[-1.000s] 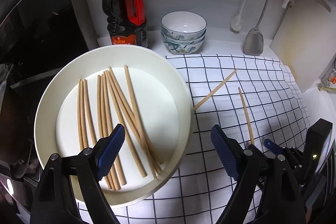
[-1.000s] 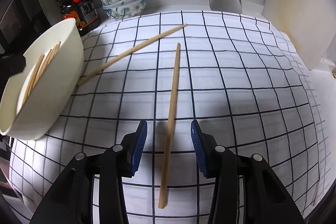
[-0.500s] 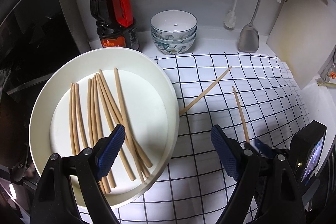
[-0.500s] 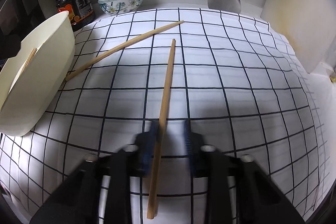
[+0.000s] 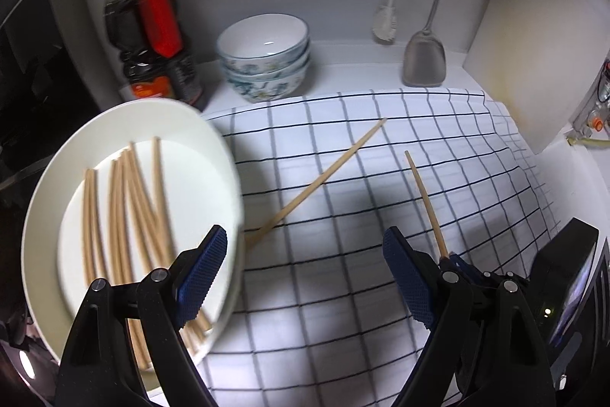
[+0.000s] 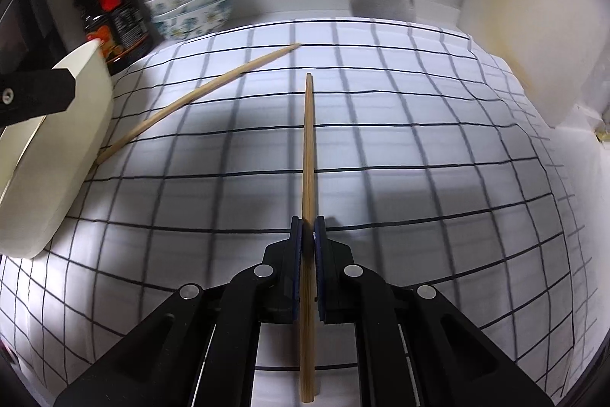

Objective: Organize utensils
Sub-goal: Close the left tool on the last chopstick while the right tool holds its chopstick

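Note:
My right gripper (image 6: pixel 308 229) is shut on a wooden chopstick (image 6: pixel 308 147) that points away over the checked cloth (image 6: pixel 419 178); it also shows in the left wrist view (image 5: pixel 427 203). A second chopstick (image 6: pixel 198 94) lies loose on the cloth, its near end by the white bowl (image 6: pixel 57 178); it shows in the left wrist view too (image 5: pixel 316 182). My left gripper (image 5: pixel 305 269) is open and empty, above the bowl's rim (image 5: pixel 228 155). The bowl holds several chopsticks (image 5: pixel 129 193).
At the back stand a dark sauce bottle (image 5: pixel 152 41), stacked patterned bowls (image 5: pixel 267 56), a hanging brush (image 5: pixel 385 25) and a metal spatula (image 5: pixel 425 60). A cutting board (image 5: pixel 533 63) leans at the right. A dark stove lies left of the bowl.
My right gripper closed on the chopstick and lifted it off the cloth. The left gripper rose and shifted right, so the bowl now sits further left in its view.

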The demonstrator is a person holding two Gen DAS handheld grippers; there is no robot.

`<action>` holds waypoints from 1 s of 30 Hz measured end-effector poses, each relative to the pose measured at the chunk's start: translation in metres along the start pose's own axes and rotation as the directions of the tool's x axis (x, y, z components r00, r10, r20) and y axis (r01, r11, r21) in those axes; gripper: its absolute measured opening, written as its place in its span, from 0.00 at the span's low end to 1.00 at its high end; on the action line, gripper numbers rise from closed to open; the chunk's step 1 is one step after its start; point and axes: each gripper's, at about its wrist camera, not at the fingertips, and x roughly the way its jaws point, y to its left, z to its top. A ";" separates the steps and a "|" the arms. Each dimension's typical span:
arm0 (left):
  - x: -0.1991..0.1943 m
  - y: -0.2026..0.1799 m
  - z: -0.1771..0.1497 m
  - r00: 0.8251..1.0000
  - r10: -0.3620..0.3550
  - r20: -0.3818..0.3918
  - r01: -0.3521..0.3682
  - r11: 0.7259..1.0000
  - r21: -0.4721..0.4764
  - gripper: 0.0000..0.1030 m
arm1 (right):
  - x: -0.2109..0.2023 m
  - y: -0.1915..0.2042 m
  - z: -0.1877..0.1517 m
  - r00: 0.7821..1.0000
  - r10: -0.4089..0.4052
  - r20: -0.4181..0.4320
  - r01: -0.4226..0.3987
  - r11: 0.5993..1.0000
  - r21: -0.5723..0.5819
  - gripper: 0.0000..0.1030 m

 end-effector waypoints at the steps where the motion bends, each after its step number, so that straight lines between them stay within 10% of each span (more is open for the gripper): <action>1: 0.003 -0.003 0.002 1.000 -0.004 0.002 0.004 1.000 -0.001 0.80 | 0.000 -0.005 0.000 1.000 -0.003 -0.001 0.003 1.000 0.008 0.06; 30: 0.141 -0.043 0.054 0.981 0.165 -0.102 -0.165 0.986 0.014 0.81 | 0.002 -0.077 0.004 0.998 0.066 0.013 -0.067 0.991 0.119 0.06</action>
